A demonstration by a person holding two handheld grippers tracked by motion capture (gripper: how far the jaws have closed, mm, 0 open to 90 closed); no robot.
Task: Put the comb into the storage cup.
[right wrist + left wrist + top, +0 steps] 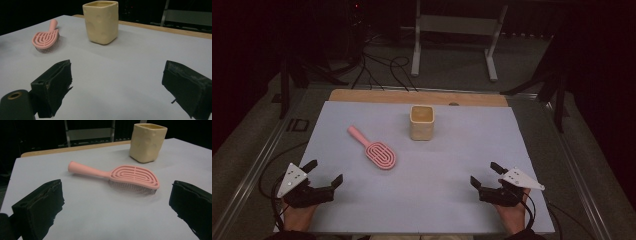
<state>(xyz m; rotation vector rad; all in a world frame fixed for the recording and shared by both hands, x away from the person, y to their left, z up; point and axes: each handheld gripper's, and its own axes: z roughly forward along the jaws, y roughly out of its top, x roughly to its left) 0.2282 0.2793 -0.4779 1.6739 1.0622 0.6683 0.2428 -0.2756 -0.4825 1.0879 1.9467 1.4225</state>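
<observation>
Pink brush (373, 149) well ahead of open left tool (325, 173)

pink hairbrush (373, 148) beside cream cup (422, 122), both grippers wide apart near table edge (412, 227)

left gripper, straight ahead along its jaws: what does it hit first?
Most likely the pink hairbrush, lying bristles down on the grey mat. The left gripper has its jaws open with nothing between them, and the brush head lies nearly centred ahead. The yellow cup stands farther back, off to the right.
</observation>
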